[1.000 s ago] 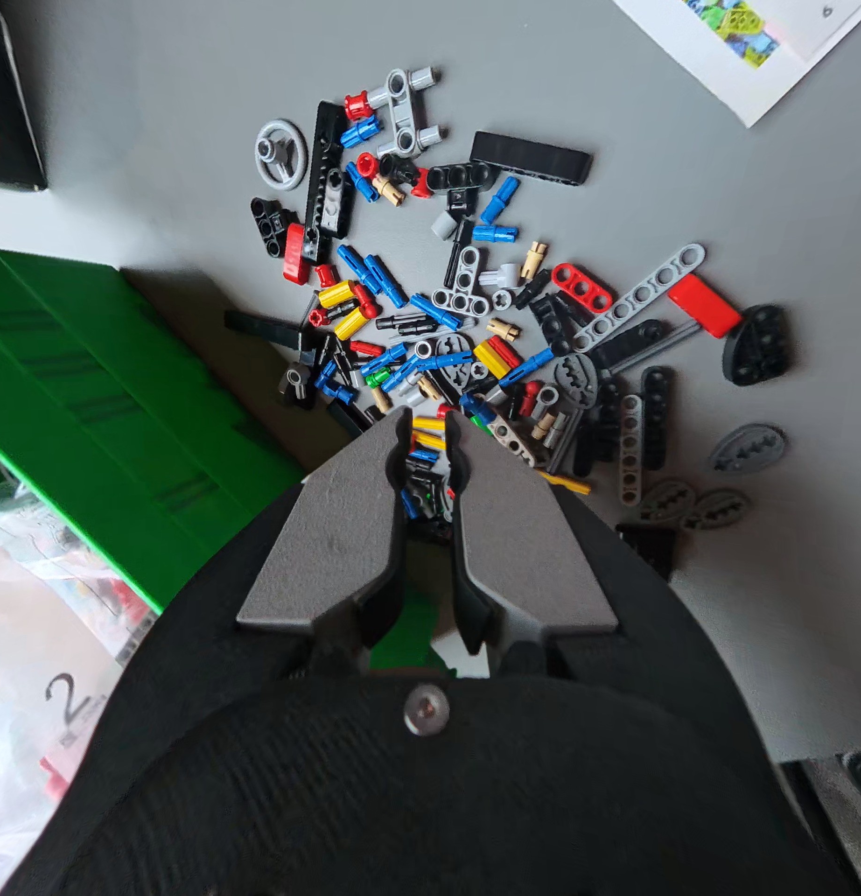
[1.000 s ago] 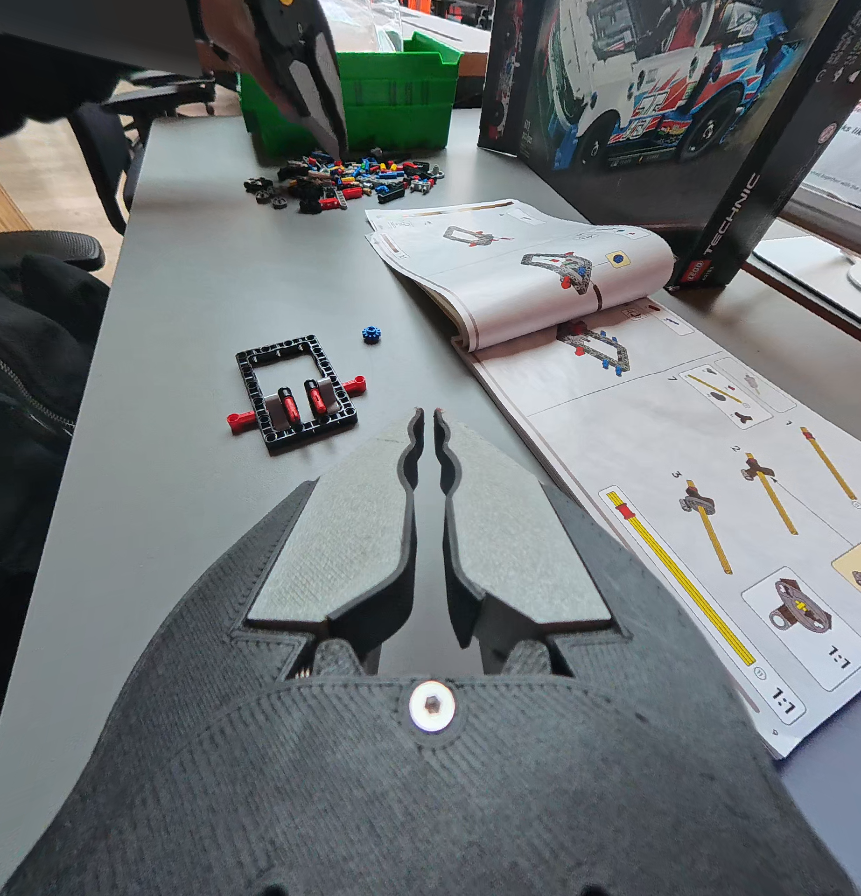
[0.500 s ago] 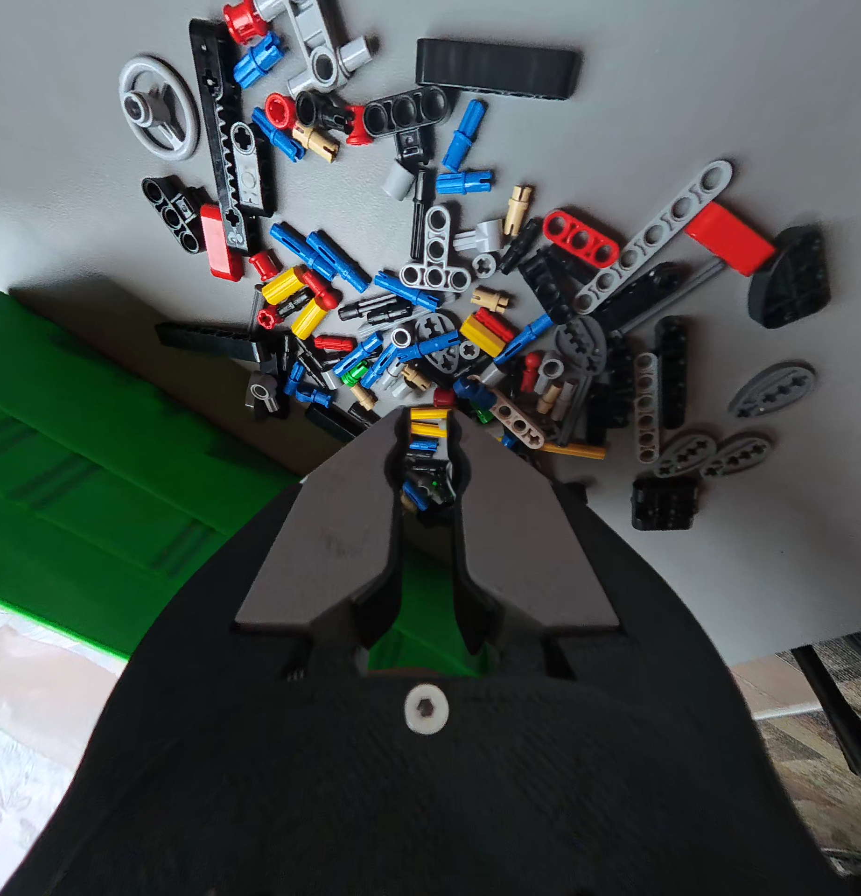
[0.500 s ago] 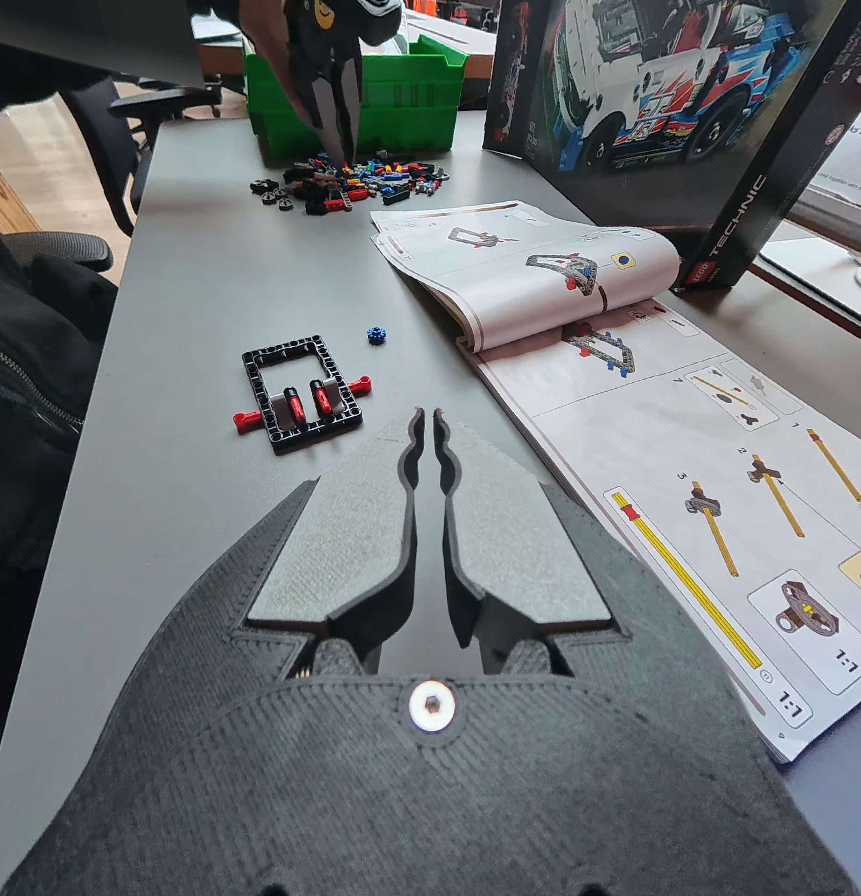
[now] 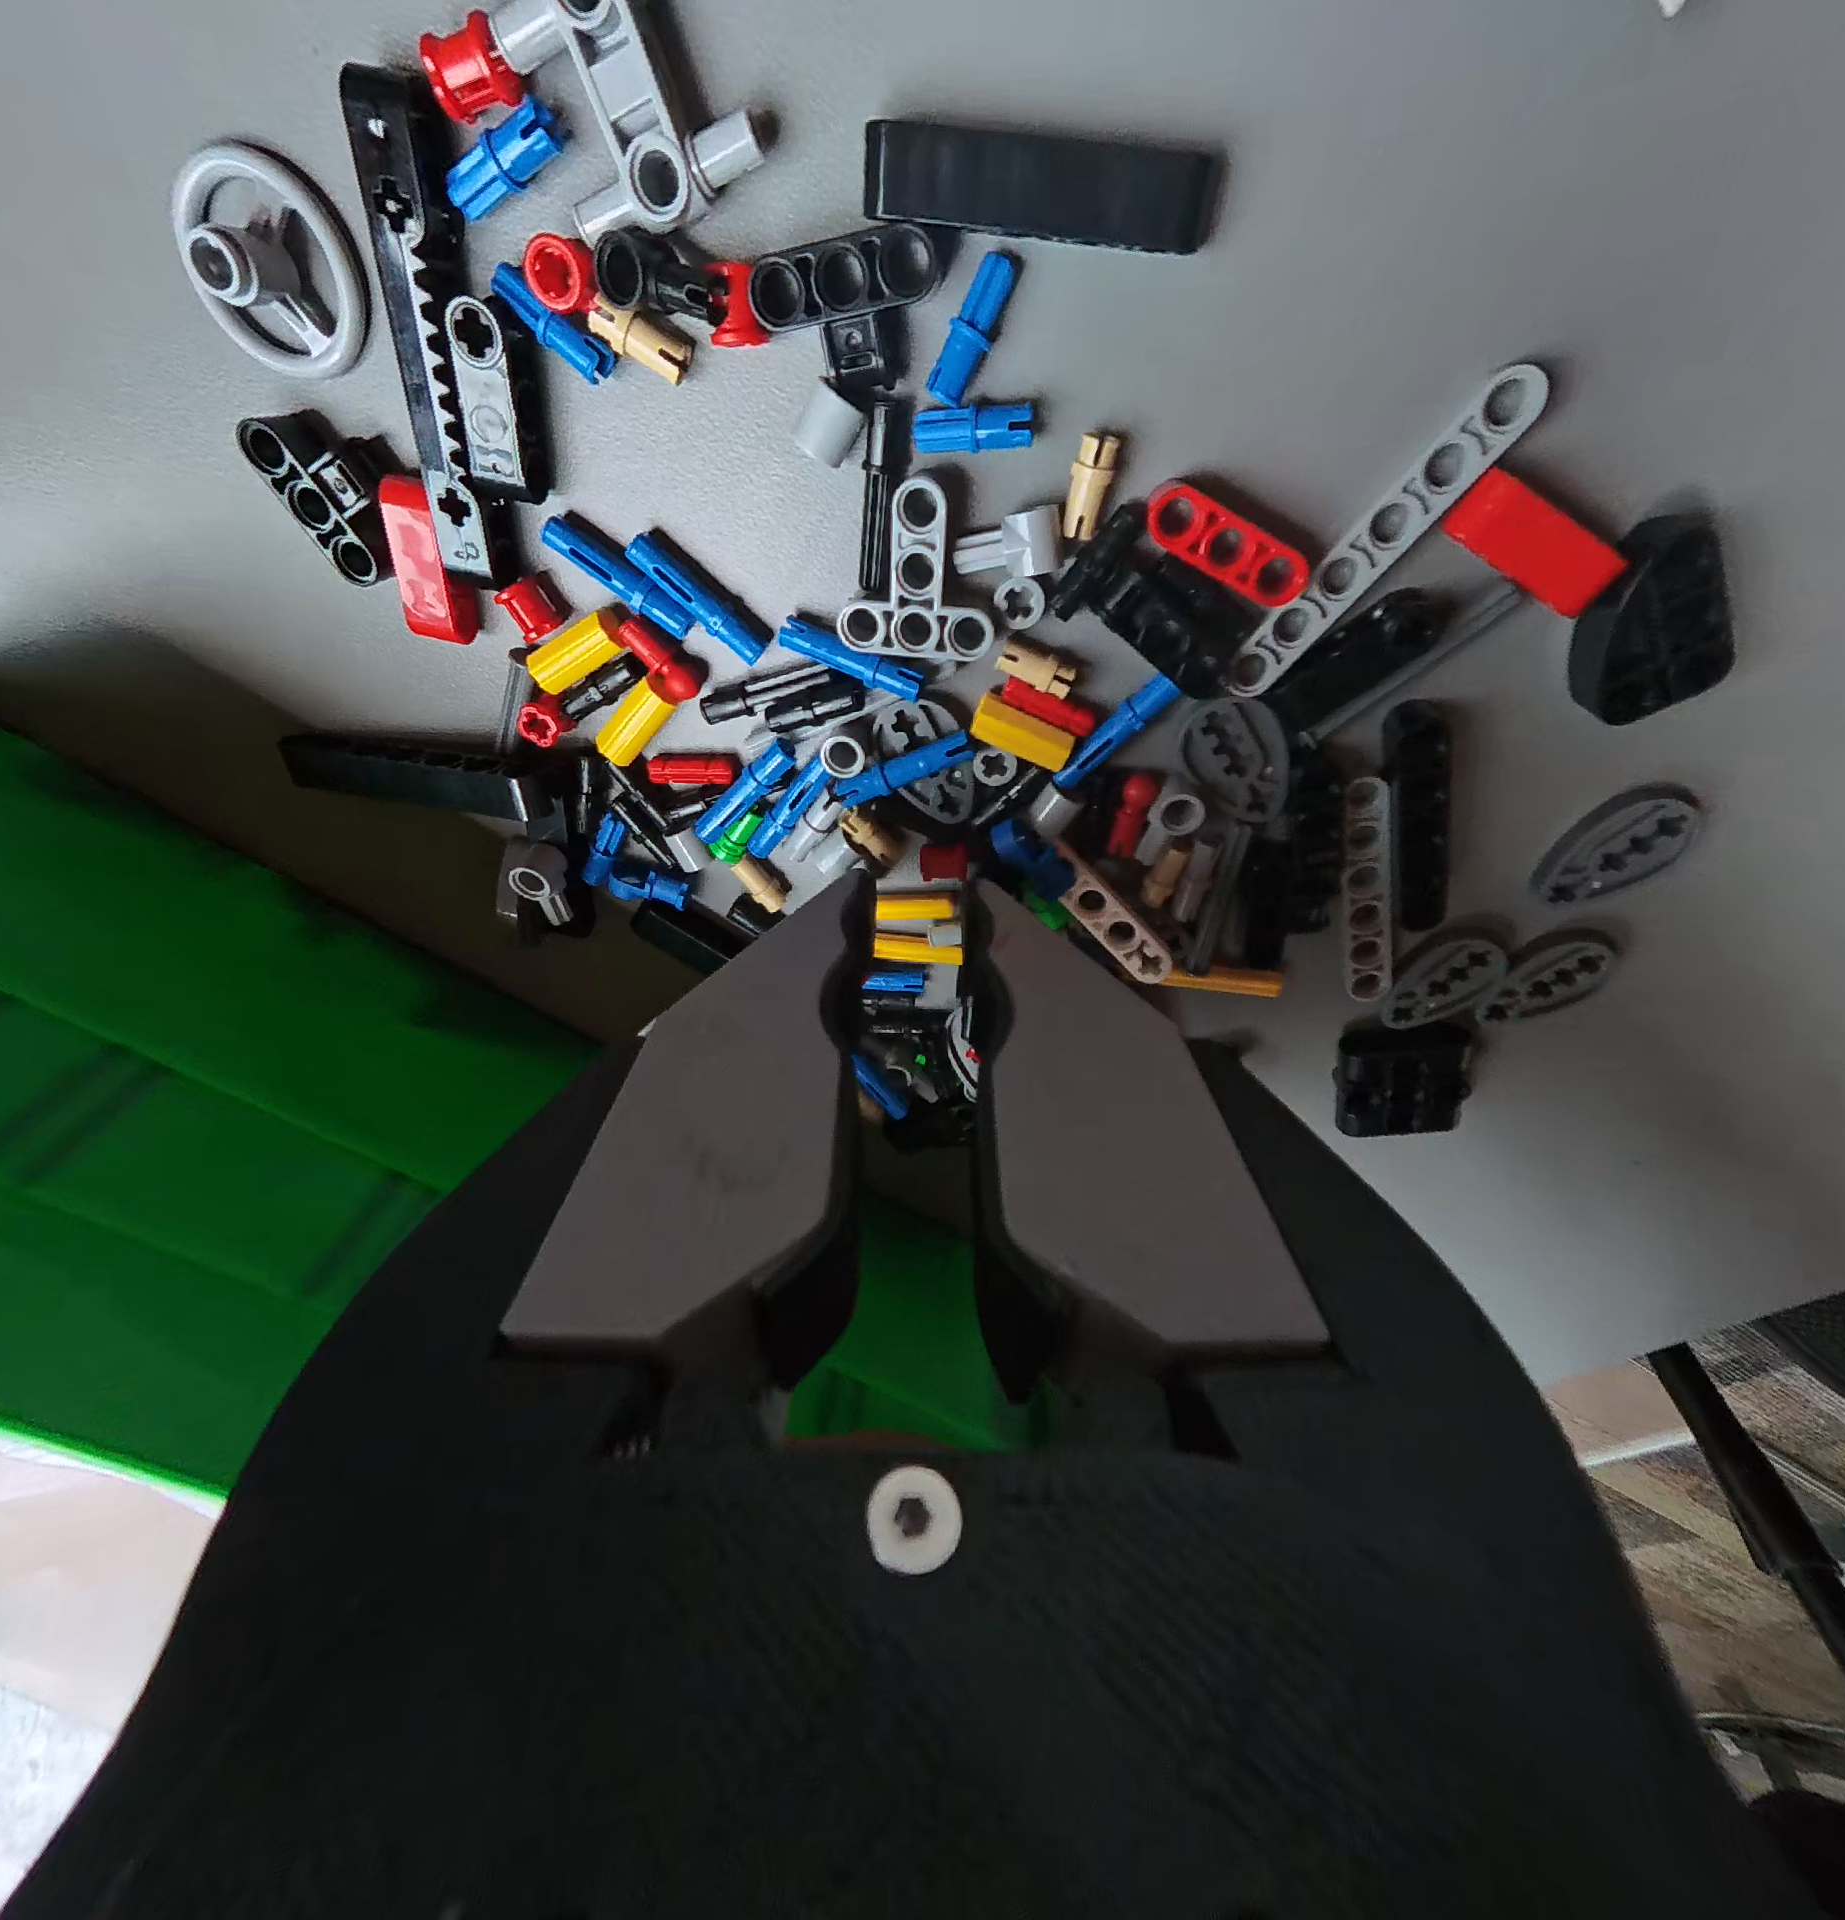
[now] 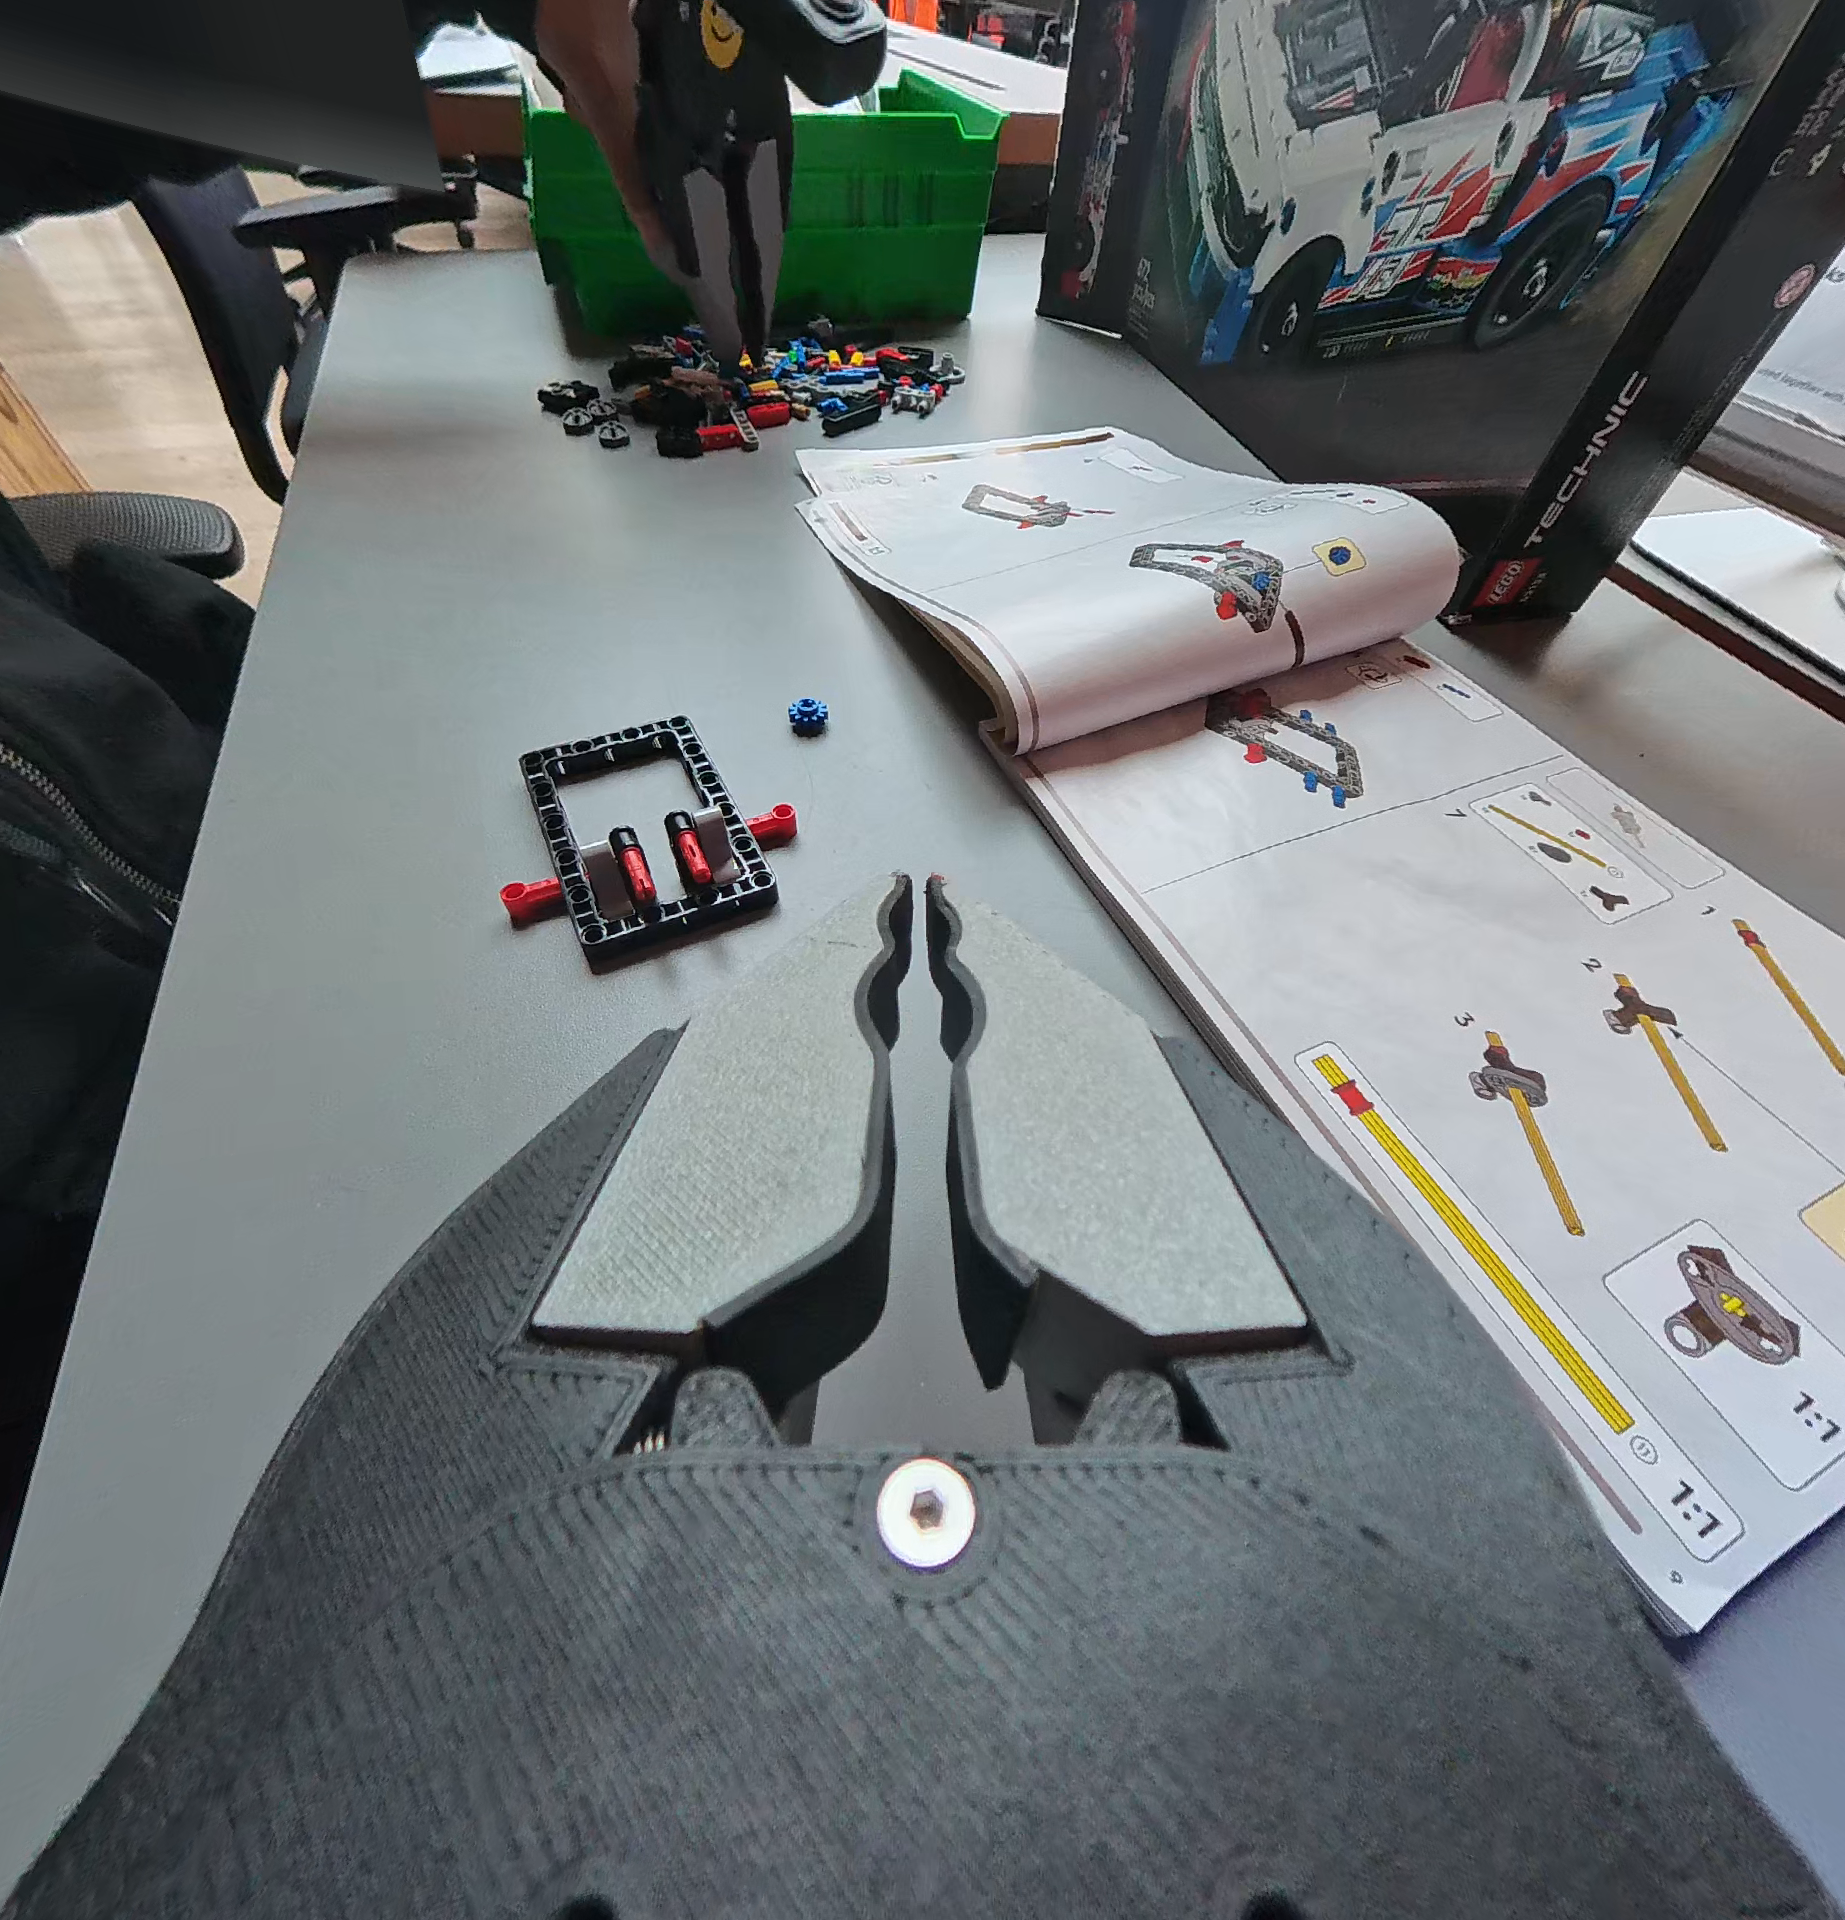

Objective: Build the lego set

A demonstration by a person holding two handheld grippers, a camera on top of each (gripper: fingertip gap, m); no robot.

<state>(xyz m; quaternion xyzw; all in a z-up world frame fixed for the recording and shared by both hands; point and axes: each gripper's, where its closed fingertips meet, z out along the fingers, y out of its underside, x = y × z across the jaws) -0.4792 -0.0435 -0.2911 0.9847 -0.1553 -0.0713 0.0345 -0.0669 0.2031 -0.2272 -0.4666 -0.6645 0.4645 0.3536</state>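
Left wrist view: left gripper at frame centre, jaws parted a little, empty, tips over the lego pile beside green bin. Right gripper nearly closed, empty, lower centre, near black frame assembly; instruction booklet right.

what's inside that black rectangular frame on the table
Inside the black frame, two grey pieces each carry a red pin, sitting toward its near end. The rest is open table.

Each gripper has a ribbed black body, two flat grey pointy fingers; one shiny screw sits in the middle.
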